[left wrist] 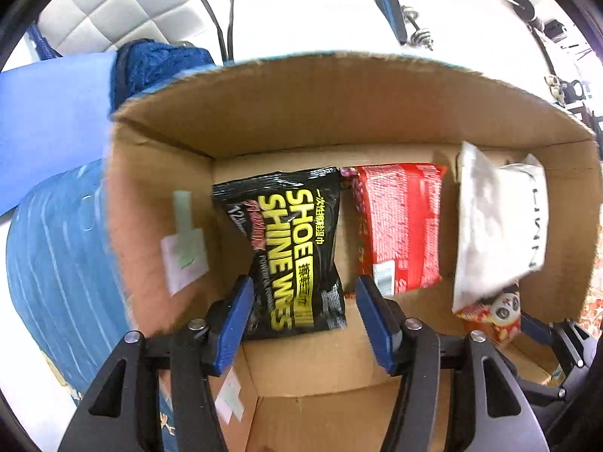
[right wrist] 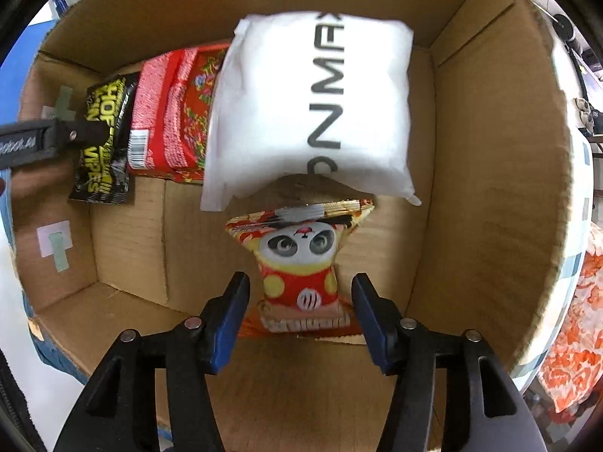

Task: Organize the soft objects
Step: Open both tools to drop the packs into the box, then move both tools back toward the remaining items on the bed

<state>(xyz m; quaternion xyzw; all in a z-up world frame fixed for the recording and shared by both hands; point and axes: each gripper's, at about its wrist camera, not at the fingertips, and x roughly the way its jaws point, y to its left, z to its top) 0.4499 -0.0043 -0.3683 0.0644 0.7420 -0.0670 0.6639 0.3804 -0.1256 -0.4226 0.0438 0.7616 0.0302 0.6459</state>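
A cardboard box (left wrist: 339, 113) holds several soft packs. A black shoe-shine wipes pack (left wrist: 290, 248) lies on its floor, between the spread fingers of my left gripper (left wrist: 301, 301), which is open just above its near end. A red pack (left wrist: 403, 226) lies beside it, then a white pouch (left wrist: 490, 226). In the right wrist view my right gripper (right wrist: 297, 301) is open around a panda snack pack (right wrist: 297, 263), which lies in front of the white pouch (right wrist: 320, 105). The red pack (right wrist: 169, 113) and black pack (right wrist: 105, 143) lie at left.
The box walls (right wrist: 490, 188) rise on all sides. A blue striped bag (left wrist: 56, 263) and a blue knitted item (left wrist: 158, 64) sit left of the box. Orange patterned cloth (right wrist: 576, 339) lies right of it. Dumbbells (left wrist: 418, 30) lie on the floor beyond.
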